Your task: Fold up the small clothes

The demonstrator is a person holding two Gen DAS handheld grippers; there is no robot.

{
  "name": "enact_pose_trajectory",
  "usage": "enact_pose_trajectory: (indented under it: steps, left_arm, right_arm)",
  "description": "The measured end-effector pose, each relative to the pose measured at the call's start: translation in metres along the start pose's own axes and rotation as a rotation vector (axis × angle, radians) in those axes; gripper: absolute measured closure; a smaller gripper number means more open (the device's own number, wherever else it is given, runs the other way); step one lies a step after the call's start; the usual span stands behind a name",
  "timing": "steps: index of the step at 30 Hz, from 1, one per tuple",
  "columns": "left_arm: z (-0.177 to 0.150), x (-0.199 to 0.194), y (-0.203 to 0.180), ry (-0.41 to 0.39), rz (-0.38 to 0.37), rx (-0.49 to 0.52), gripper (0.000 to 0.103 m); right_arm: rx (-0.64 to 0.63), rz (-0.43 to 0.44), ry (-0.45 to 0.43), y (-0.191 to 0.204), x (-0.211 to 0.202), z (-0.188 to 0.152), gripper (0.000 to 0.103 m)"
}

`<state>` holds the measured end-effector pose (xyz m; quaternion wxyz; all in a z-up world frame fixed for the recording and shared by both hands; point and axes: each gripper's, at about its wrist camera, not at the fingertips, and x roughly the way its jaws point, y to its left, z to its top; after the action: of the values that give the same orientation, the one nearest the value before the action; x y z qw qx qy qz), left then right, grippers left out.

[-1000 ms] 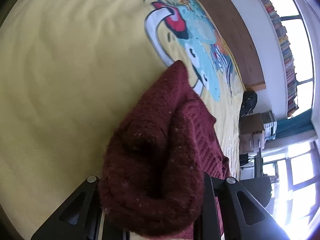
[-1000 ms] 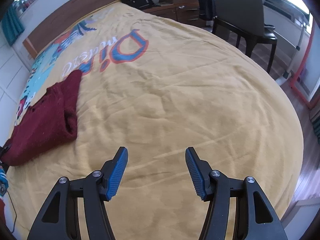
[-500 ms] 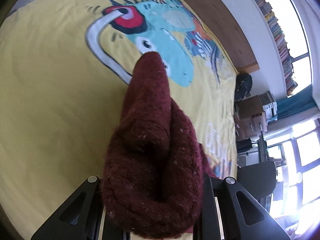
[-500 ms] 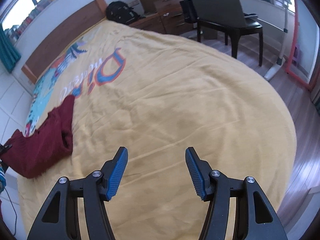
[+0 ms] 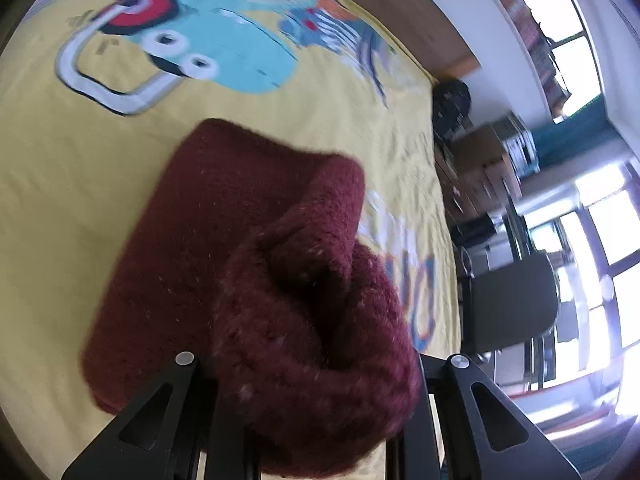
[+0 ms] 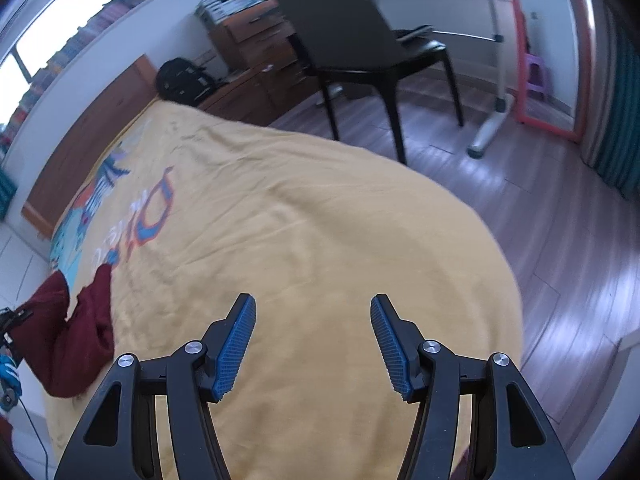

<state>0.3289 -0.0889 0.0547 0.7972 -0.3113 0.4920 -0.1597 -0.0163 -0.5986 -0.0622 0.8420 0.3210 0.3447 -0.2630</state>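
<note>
A dark red knitted sweater (image 5: 224,248) lies on the yellow bedspread (image 5: 48,184). My left gripper (image 5: 316,384) is shut on a bunched fold of the sweater, which hides the fingertips. The lifted part curls over the flat part. In the right wrist view the sweater (image 6: 76,344) lies at the far left of the bed, with the left gripper's body at its left end. My right gripper (image 6: 314,344) is open and empty, above bare yellow bedspread (image 6: 320,240), well apart from the sweater.
The bedspread has a cartoon print (image 5: 224,52) and orange-blue lettering (image 6: 152,216). A wooden headboard (image 6: 92,132), a black backpack (image 6: 182,80), drawers (image 6: 256,52) and a dark chair (image 6: 352,44) stand beyond the bed. The bed's edge drops to wooden floor (image 6: 560,220) at the right.
My left gripper has carried the held sweater part over the rest, so the sweater now lies doubled. My right gripper has lifted and tilted up toward the room, still open.
</note>
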Motion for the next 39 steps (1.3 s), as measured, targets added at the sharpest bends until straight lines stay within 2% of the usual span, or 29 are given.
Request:
enact_pose_trajectory:
  steps: [5, 10, 15, 25, 39]
  left_arm:
    - [-0.040, 0.038, -0.040, 0.064, -0.008, 0.075, 0.087]
    - [-0.090, 0.087, -0.068, 0.152, 0.100, 0.208, 0.087]
    - [-0.121, 0.111, -0.074, 0.167, 0.202, 0.303, 0.087]
    - [-0.136, 0.125, -0.087, 0.144, 0.255, 0.349, 0.087]
    - [-0.143, 0.143, -0.095, 0.143, 0.306, 0.376, 0.085]
  right_arm:
    - [0.039, -0.011, 0.014, -0.025, -0.003, -0.012, 0.042]
    - [0.032, -0.020, 0.024, -0.033, -0.008, -0.021, 0.042]
    - [0.015, -0.047, 0.015, -0.043, -0.024, -0.016, 0.041]
    - [-0.062, -0.095, 0.042, -0.054, -0.047, -0.001, 0.042]
    - [-0.145, -0.126, 0.090, -0.048, -0.041, 0.003, 0.042]
